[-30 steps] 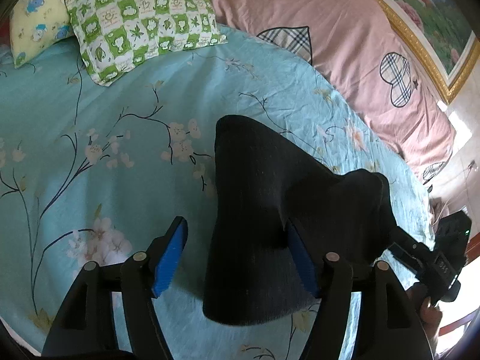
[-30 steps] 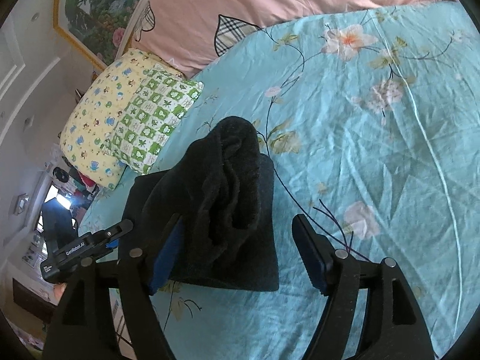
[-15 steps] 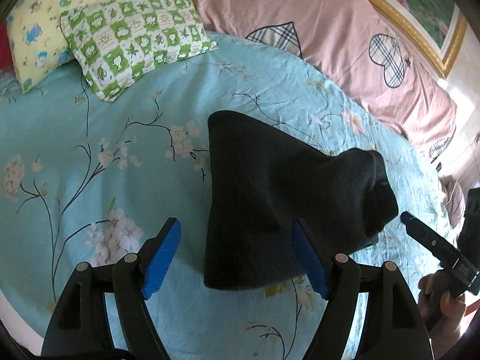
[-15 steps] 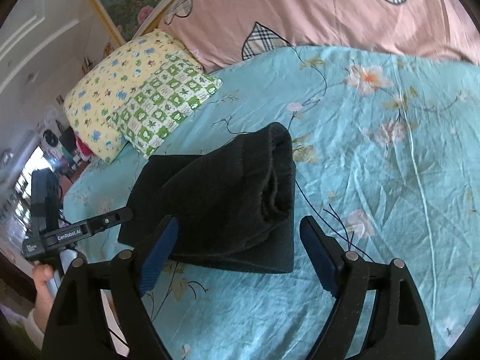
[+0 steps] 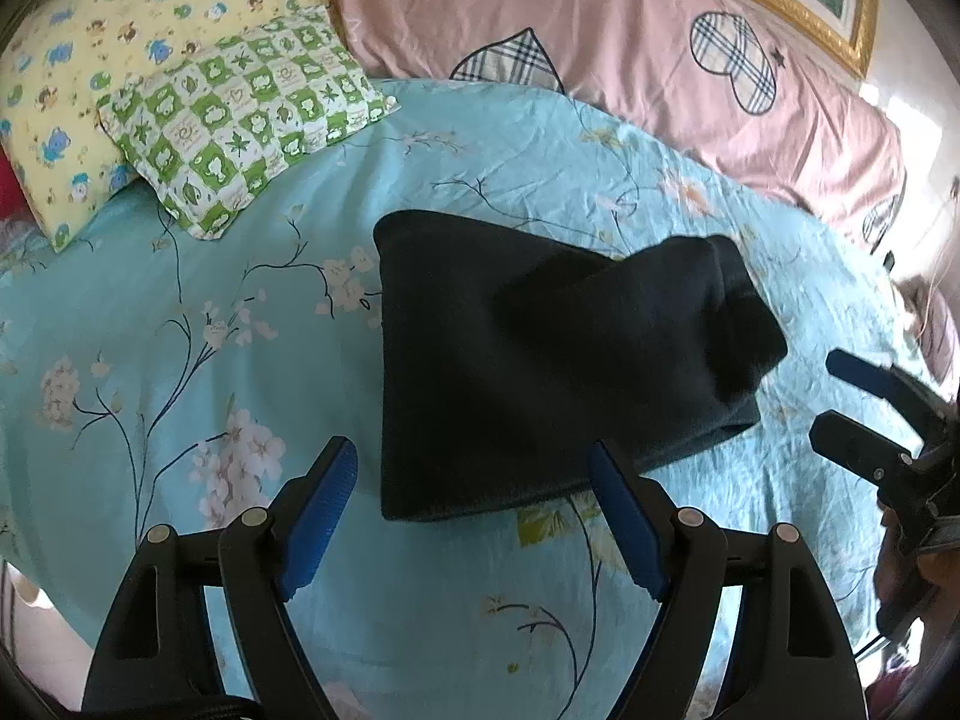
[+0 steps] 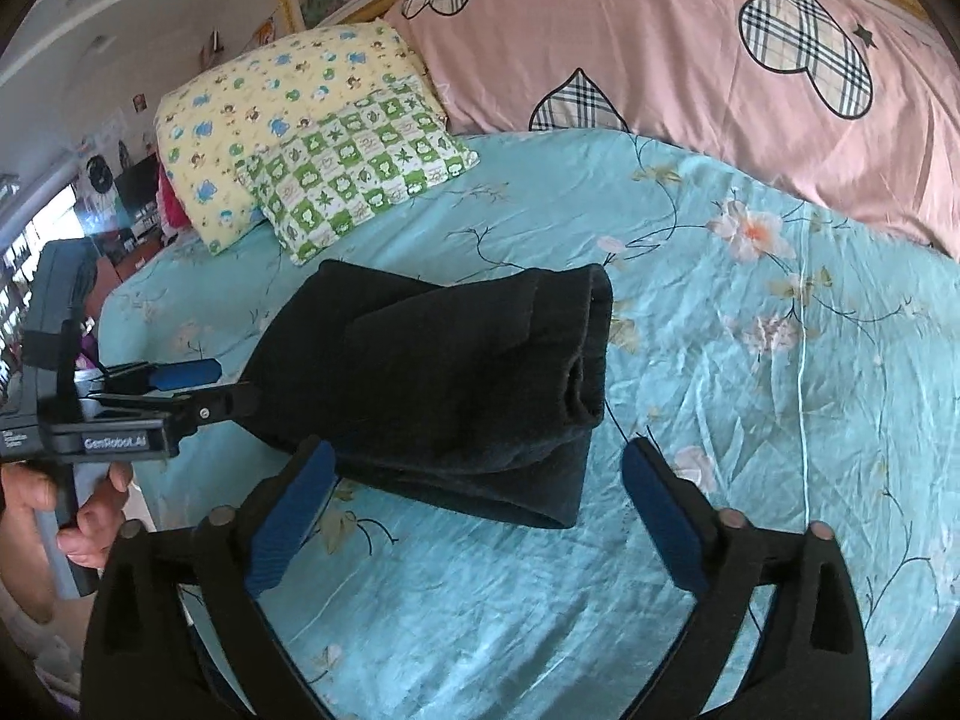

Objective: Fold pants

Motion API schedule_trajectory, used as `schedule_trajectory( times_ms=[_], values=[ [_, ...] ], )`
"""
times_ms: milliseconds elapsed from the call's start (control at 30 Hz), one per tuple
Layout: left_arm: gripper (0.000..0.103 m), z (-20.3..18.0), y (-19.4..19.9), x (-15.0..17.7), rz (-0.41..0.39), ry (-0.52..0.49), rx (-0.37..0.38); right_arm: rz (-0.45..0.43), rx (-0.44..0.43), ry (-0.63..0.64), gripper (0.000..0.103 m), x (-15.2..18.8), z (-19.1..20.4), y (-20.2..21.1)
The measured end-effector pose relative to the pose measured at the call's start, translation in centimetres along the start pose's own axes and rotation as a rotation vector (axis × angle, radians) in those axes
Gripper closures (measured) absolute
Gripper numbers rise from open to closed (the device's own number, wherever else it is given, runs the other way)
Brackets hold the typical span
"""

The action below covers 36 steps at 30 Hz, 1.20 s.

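So the black pants [image 5: 540, 372] are sitting folded up into a chunky bundle on the bed [image 5: 180, 324], right on the teal floral sheet. From the right wrist view you can see the layers stacked at the bundle's open end [image 6: 585, 360], with the thicker rolled part on top and a flatter layer underneath sticking out toward the camera.

Neither tool is touching the pants. The left gripper [image 5: 474, 516] has its jaws spread wide, nothing between them, and it hangs just beside the near edge of the pants. Same deal with the right gripper [image 6: 480, 516]: jaws spread apart, empty, parked near the bundle's near corner. In the left wrist view the right gripper shows up off to the side of the pants, blue pad visible, apart from the fabric. In the right wrist view the left gripper [image 6: 180, 384] pokes in from the opposite side of the pants, with the person's hand [image 6: 78, 516] wrapped around its handle.

Past the pants, toward the head of the bed, there's a green checkered pillow [image 5: 240, 132] leaning on a yellow cartoon-print pillow [image 5: 90, 72], both well apart from the pants. A big pink quilt with plaid hearts [image 6: 720, 72] runs along the far side of the bed beyond the pants.
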<state>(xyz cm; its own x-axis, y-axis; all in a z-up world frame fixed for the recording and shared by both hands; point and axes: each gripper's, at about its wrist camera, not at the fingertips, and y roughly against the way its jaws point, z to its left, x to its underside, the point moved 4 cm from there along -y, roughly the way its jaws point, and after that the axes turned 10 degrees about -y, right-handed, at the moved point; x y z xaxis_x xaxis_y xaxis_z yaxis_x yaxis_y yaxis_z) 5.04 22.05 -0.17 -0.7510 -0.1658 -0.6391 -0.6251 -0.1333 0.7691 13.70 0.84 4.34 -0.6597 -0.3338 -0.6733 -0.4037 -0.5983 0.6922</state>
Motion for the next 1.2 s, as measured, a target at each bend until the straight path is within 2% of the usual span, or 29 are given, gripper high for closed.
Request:
schedule_trajectory(
  times_ms=[167, 500, 867, 1200],
  values=[
    [0.023, -0.4, 0.4, 0.4, 0.001, -0.022, -0.034, 0.010, 0.003, 0.049, 0.000, 0.4, 0.7, 0.0],
    [0.022, -0.9, 0.6, 0.6, 0.007, -0.030, -0.079, 0.015, -0.015, 0.068, 0.000, 0.6, 1.1, 0.1],
    [0.021, -1.1, -0.1, 1.4, 0.024, -0.032, -0.100, 0.030, -0.032, 0.067, 0.000, 1.2, 1.0, -1.1],
    [0.021, -0.8, -0.2, 1.2, 0.009, -0.031, -0.113, 0.040, -0.057, 0.085, 0.000, 1.5, 1.6, -2.1]
  ],
)
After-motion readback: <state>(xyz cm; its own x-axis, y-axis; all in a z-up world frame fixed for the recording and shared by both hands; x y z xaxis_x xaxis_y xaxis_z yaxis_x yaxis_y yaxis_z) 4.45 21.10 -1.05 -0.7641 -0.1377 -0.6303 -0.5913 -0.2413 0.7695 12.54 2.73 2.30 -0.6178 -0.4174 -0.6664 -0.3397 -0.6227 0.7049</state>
